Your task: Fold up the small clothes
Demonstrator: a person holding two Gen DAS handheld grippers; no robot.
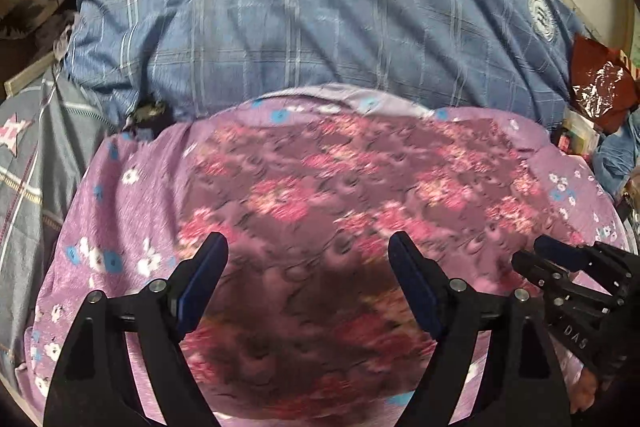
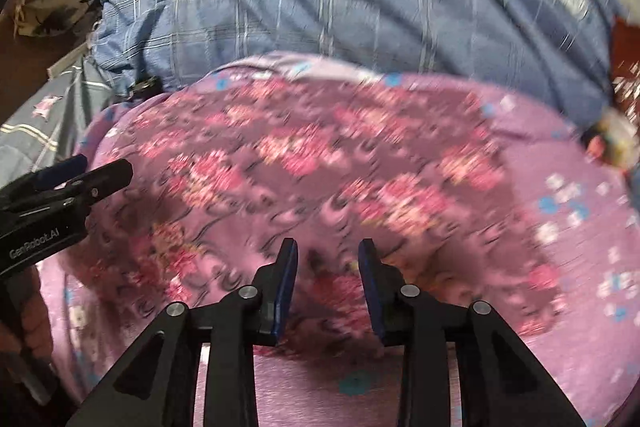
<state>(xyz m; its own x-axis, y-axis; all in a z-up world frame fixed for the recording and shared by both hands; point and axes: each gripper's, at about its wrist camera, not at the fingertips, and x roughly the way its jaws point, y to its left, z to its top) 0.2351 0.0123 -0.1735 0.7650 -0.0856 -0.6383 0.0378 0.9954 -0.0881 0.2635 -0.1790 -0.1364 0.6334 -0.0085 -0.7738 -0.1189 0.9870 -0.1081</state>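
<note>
I hold a two-finger gripper in each hand above a bed. A small garment [image 1: 328, 187] of dark mauve cloth with pink flower clusters lies spread flat on a lilac flowered sheet [image 1: 120, 211], directly below and ahead of both tools. A blue checked quilt [image 1: 320, 27] is bunched up beyond its far edge.

My left gripper [image 1: 308, 279] has its jaws spread wide and holds nothing; the cloth shows between its fingers, but I cannot tell whether the tips touch it. My right gripper [image 2: 327, 287] is also parted, though more narrowly, and empty — the garment's near edge lies just under and between its fingers.

The garment's long axis runs left to right across both views, crosswise to the way my fingers point. Its near hem sits closest to me, its far hem against the quilt. Both grippers hover over the near half, side by side, the right one seemingly nearer the hem.

I judge the coming fold goes from the near hem away toward the quilt — each hand pinching its own side. Both views are blurred, so fine creases are unclear.
</note>
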